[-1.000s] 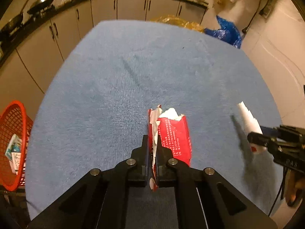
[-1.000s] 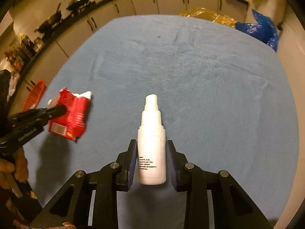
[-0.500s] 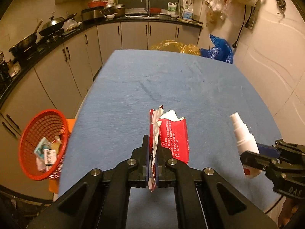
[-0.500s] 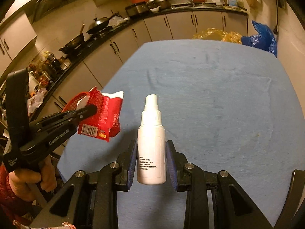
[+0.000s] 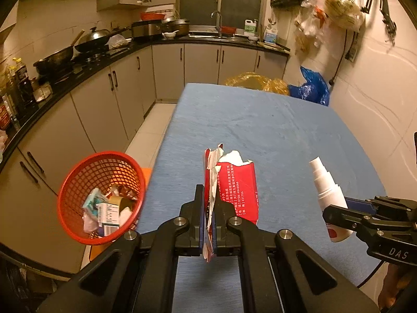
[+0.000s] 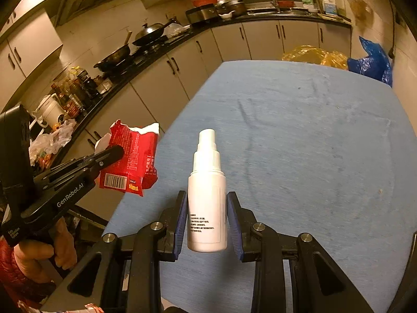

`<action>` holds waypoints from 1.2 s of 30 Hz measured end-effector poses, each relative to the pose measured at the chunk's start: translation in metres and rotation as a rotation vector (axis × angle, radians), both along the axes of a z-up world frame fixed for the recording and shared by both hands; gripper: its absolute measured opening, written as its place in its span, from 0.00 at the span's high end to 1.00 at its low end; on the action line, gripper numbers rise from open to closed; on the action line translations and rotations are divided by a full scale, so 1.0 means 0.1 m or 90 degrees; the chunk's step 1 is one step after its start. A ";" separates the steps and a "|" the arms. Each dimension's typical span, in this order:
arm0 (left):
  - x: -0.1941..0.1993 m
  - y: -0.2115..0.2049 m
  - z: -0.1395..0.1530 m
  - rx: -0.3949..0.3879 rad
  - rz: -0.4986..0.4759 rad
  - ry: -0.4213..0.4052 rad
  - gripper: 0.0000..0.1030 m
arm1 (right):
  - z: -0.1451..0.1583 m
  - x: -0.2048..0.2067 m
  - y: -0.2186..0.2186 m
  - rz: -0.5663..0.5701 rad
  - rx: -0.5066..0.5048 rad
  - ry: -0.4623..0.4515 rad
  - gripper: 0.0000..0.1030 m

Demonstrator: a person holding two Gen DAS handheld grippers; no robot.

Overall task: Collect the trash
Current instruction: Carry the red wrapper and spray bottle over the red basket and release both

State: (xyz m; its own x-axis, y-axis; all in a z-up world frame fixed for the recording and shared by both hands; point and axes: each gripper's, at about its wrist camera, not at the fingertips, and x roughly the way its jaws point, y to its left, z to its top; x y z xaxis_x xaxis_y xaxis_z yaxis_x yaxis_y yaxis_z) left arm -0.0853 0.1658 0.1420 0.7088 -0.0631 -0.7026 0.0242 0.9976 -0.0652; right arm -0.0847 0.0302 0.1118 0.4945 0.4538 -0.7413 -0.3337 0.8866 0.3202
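Observation:
My left gripper is shut on a torn red wrapper and holds it in the air above the table's near left part. The wrapper also shows in the right wrist view. My right gripper is shut on a white spray bottle, held upright above the table; the bottle also shows at the right of the left wrist view. A red mesh basket with several pieces of trash stands on the floor, left of the table and below my left gripper.
The table has a blue cloth. Yellow and blue plastic bags lie past its far edge. Kitchen cabinets and a counter with pans run along the left and back. A wall is at the right.
Both grippers have risen well above the table with the wrapper and bottle still held. The view now takes in the basket, cabinets and counter.

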 end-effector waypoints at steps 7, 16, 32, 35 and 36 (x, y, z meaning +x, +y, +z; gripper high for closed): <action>-0.02 0.21 0.07 -0.008 0.018 -0.014 0.96 | 0.07 0.03 0.18 0.014 -0.004 -0.010 0.69; -0.03 0.49 0.15 -0.009 0.047 -0.028 0.96 | 0.12 0.11 0.43 0.037 0.002 -0.017 0.69; -0.02 1.13 0.22 -0.009 0.117 -0.039 0.96 | 0.21 0.32 1.02 0.098 0.002 -0.035 0.69; -0.04 1.27 0.23 -0.010 0.131 -0.039 0.96 | 0.22 0.37 1.14 0.107 0.003 -0.036 0.69; -0.04 1.33 0.23 -0.009 0.136 -0.039 0.96 | 0.22 0.38 1.19 0.111 0.004 -0.036 0.69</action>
State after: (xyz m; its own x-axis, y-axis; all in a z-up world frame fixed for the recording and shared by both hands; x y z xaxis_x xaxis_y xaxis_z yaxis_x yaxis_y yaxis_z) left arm -0.0892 0.2989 0.1647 0.7484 0.0835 -0.6580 -0.1829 0.9796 -0.0838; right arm -0.0465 0.1492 0.1341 0.4492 0.5407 -0.7113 -0.4994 0.8121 0.3019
